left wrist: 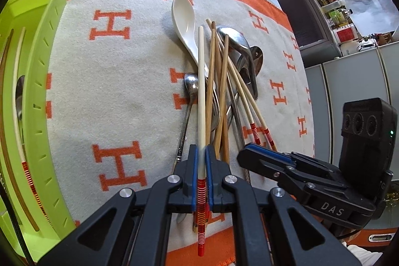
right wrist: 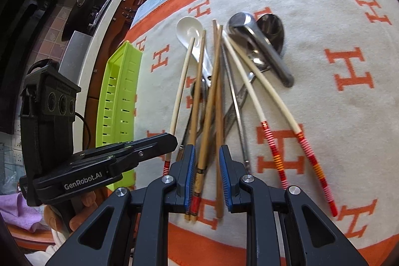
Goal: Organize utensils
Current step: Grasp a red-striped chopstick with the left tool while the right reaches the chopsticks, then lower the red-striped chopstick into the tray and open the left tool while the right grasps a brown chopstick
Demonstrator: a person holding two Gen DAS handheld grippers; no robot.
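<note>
My left gripper (left wrist: 201, 153) is shut on a cream chopstick with a red striped end (left wrist: 201, 91), held over the utensil pile. The pile holds a white ceramic spoon (left wrist: 183, 16), brown wooden chopsticks (left wrist: 212, 81), metal spoons (left wrist: 239, 46) and two more cream chopsticks (right wrist: 251, 91). My right gripper (right wrist: 206, 153) is open above the brown chopsticks (right wrist: 212, 96), with nothing gripped. The green tray (left wrist: 42, 66) at the left holds a chopstick and a spoon; it also shows in the right wrist view (right wrist: 119, 96).
The utensils lie on a cream blanket with orange H letters (left wrist: 112, 24) and an orange border. The table edge runs behind it. A counter and cabinets (left wrist: 349, 81) stand to the right.
</note>
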